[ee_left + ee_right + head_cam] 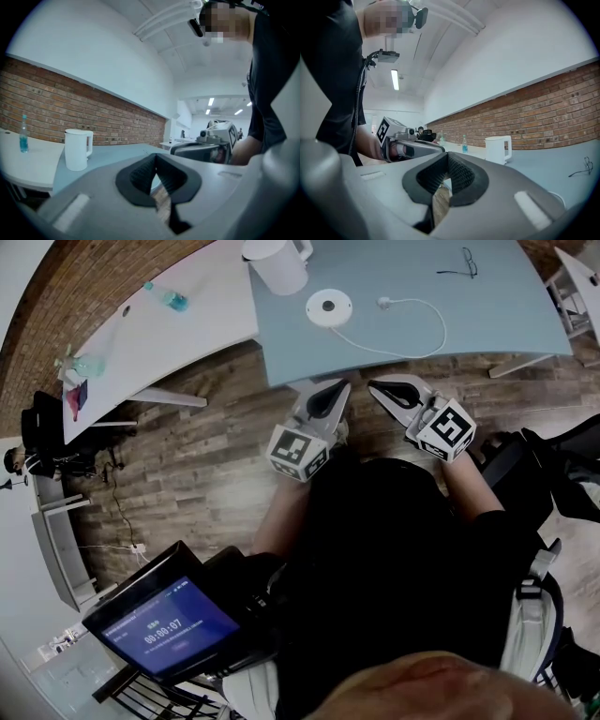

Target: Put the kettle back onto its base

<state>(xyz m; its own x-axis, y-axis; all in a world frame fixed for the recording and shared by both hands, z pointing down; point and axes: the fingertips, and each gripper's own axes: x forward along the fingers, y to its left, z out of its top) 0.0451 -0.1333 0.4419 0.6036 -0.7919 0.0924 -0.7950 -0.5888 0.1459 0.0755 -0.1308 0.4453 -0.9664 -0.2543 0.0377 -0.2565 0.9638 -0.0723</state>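
A: Progress?
B: None yet. White plastic kettle [277,261] stands beside its round white base [329,307], well ahead of both jaws.
A: Jaws?
B: Left gripper [336,388] and right gripper [380,390] both closed, empty. Grasp, lift and seating remain.

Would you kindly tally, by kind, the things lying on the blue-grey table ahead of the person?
Kettle: 1
Kettle base, with its cord attached: 1
Pair of glasses: 1
Total: 3
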